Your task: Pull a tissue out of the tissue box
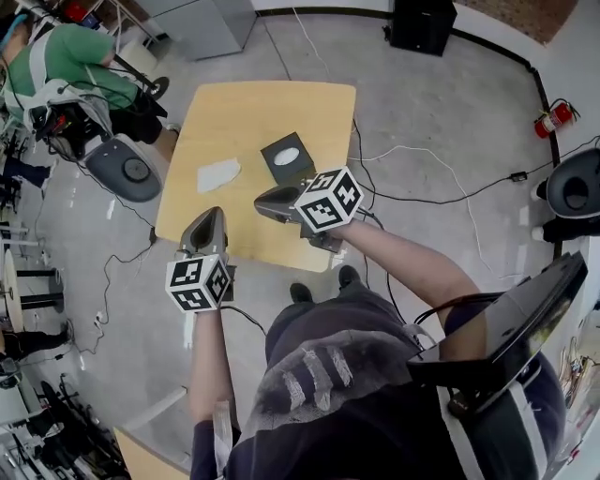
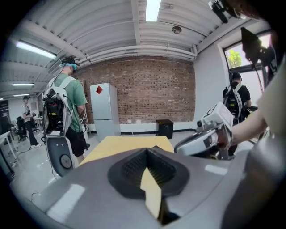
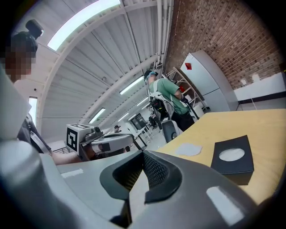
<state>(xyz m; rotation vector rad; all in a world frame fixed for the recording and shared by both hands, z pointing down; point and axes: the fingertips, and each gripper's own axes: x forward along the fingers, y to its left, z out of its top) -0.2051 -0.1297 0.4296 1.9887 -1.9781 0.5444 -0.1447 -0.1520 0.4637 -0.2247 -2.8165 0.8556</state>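
Note:
The black tissue box (image 1: 287,157) with a white oval opening stands on the wooden table (image 1: 272,103). A loose white tissue (image 1: 217,174) lies flat to its left. My left gripper (image 1: 215,216) is shut and empty, raised over the table's near edge. My right gripper (image 1: 260,200) is also shut on nothing and hovers just in front of the box. In the right gripper view the box (image 3: 232,159) and the tissue (image 3: 188,149) lie beyond my shut right gripper (image 3: 144,157). The left gripper view looks past the shut left gripper (image 2: 147,154) at the table (image 2: 129,144).
A person in a green shirt (image 1: 80,58) stands by a grey chair (image 1: 127,169) left of the table. Cables (image 1: 422,178) run across the floor on the right. A black box (image 1: 422,23) sits by the far wall, a fire extinguisher (image 1: 553,117) at right.

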